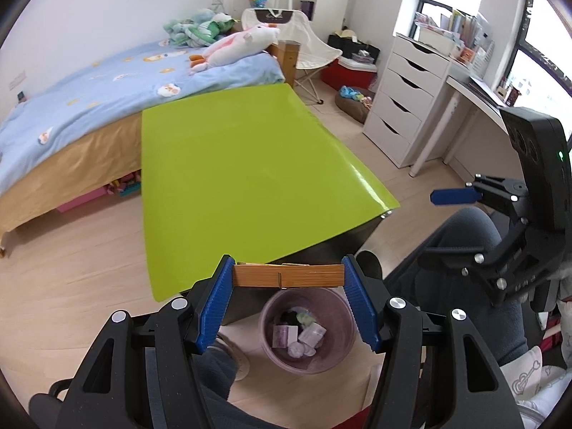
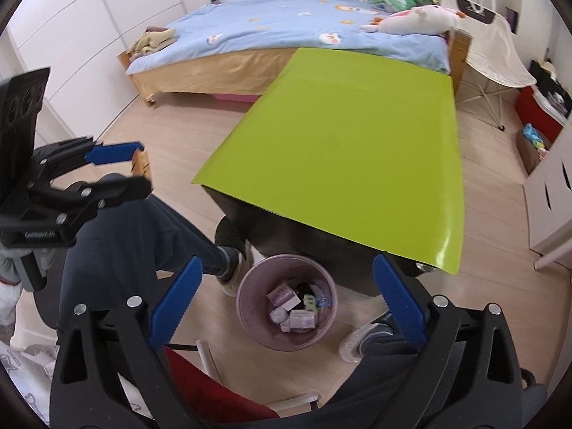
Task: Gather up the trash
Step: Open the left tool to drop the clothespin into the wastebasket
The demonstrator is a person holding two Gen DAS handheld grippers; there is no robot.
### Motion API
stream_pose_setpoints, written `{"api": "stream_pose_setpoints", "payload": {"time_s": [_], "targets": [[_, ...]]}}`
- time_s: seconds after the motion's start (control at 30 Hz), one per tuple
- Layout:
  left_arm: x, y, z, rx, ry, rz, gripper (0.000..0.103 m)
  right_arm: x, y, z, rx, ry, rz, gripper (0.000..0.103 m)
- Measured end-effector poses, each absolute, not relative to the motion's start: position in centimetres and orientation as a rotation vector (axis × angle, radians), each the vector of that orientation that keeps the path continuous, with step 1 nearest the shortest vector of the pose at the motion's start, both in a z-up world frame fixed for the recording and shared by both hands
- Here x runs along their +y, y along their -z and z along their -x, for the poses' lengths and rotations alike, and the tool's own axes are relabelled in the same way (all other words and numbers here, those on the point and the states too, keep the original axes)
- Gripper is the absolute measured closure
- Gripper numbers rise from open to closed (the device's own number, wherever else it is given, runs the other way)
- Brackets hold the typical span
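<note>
Left gripper (image 1: 287, 279) is clamped endwise on a wooden clothespin (image 1: 287, 276) above the trash bin (image 1: 339, 352): light, stiff, grip holds. Right gripper (image 2: 286, 304) stands wide apart, nothing between.

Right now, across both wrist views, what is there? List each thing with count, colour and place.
Wooden clip: one, brown, clamped in the left gripper over the bin.
Trash bin: one, mauve, on the floor by the table, holding wrappers.
Table: one, lime-green top.
Bed: one, blue cover, behind the table.
Drawer unit: one, white.
Left gripper: blue pads.
Right gripper: blue pads, open, empty.
</note>
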State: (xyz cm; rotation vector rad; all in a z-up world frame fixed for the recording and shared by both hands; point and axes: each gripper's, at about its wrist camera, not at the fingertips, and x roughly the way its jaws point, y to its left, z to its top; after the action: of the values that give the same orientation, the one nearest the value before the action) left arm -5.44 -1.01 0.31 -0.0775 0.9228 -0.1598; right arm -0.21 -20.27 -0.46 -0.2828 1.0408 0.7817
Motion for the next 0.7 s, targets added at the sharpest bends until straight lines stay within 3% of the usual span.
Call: {"api": "stream_pose_setpoints", "payload": {"time_s": [0.43, 0.5, 0.53, 0.7], "targets": [[-3.7, -0.3, 5.2, 0.940, 0.263, 0.061, 0.043, -23.4, -0.6, -0.7, 1.022, -0.710, 0.224, 0.007], [-4.0, -0.2, 5.1, 0.943, 0.281, 0.068, 0.030, -23.6, -0.6, -0.8, 1.022, -0.712, 0.213, 0.007], [-4.0, -0.2, 5.1, 0.936, 0.286, 0.077, 0.019, -23.6, -0.7, -0.8, 1.021, -0.712, 0.209, 0.007], [-3.8, 0.1, 5.0, 0.942, 0.290, 0.105, 0.012, -23.8, -0.8, -0.9, 1.018, -0.714, 0.197, 0.006]]}}
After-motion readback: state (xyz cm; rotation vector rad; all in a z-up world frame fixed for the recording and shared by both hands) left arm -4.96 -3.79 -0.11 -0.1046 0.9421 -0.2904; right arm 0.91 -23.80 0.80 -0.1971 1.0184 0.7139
